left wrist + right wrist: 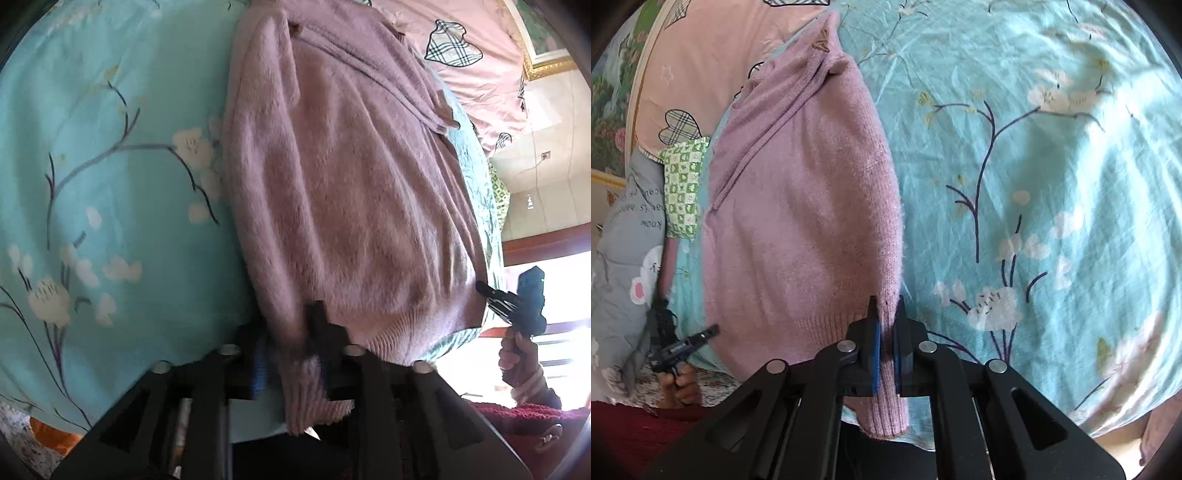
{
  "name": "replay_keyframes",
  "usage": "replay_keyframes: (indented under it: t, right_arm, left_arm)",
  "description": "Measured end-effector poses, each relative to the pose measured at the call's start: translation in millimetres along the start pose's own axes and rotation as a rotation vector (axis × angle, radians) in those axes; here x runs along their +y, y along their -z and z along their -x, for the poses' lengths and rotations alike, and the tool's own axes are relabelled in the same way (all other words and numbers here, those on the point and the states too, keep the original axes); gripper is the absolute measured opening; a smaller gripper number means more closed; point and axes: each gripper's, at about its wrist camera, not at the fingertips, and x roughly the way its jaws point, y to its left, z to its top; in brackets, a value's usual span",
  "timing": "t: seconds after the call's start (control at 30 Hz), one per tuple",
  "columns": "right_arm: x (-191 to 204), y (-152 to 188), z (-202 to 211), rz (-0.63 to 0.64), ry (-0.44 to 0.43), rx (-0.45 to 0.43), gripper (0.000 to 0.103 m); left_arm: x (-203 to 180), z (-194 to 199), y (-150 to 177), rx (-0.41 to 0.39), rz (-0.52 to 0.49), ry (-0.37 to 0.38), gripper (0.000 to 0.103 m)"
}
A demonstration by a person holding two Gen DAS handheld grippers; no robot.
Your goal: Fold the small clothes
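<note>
A fuzzy mauve sweater (343, 192) lies lengthwise on a turquoise floral bedsheet (110, 166), collar at the far end. My left gripper (295, 332) is shut on the sweater's left sleeve near its ribbed cuff (314, 410), which hangs toward the camera. The same sweater (801, 229) shows in the right wrist view. My right gripper (886, 317) is shut on the right sleeve, with its cuff (888, 413) hanging below the jaws. Each gripper also shows small in the other's view, the right gripper (484, 290) at the bed's edge and the left gripper (714, 328) at the lower left.
A pink pillow with plaid hearts (461, 44) lies beyond the collar. A green checked cloth (685, 184) and a grey printed quilt (624, 251) sit at the bed's side. A framed picture (546, 48) hangs on the wall. A bright window (554, 295) is beside the bed.
</note>
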Motion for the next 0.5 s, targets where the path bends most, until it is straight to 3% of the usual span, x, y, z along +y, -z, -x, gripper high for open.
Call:
replay_keyframes:
  t: [0.13,0.23,0.27,0.3,0.33,0.4,0.5]
  right_arm:
    - [-6.2,-1.7,-0.8,-0.020,-0.030,0.035,0.016]
    - [-5.9,3.0,-2.7,-0.006,-0.050,0.044,0.024]
    - [-4.6,4.5,-3.8,-0.004,-0.051,0.039,0.024]
    - [-2.7,6.2,-4.7,0.003,-0.051,0.035,0.024]
    - [-0.8,7.4,-4.9,0.017,-0.049,0.033,0.022]
    - [3.1,10.7,-5.6,0.043,-0.033,0.036,0.006]
    - [-3.0,14.3,0.2,0.022,-0.056,0.024,0.006]
  left_arm:
    - [-5.7,-5.0,2.5,0.004,-0.008,-0.003,0.044]
    - [-18.5,-10.3,5.2,-0.012,-0.062,-0.041,0.041]
    - [-25.2,-11.6,7.5,-0.019,-0.083,-0.051,0.037]
    - [-27.4,-11.8,8.2,-0.018,-0.102,-0.050,0.015]
    - [-29.8,-12.8,9.7,-0.008,-0.121,-0.043,0.010]
    - [-35.2,-11.2,12.4,-0.022,-0.138,-0.047,0.007]
    - [-30.6,-2.8,18.1,-0.046,-0.124,-0.035,0.005]
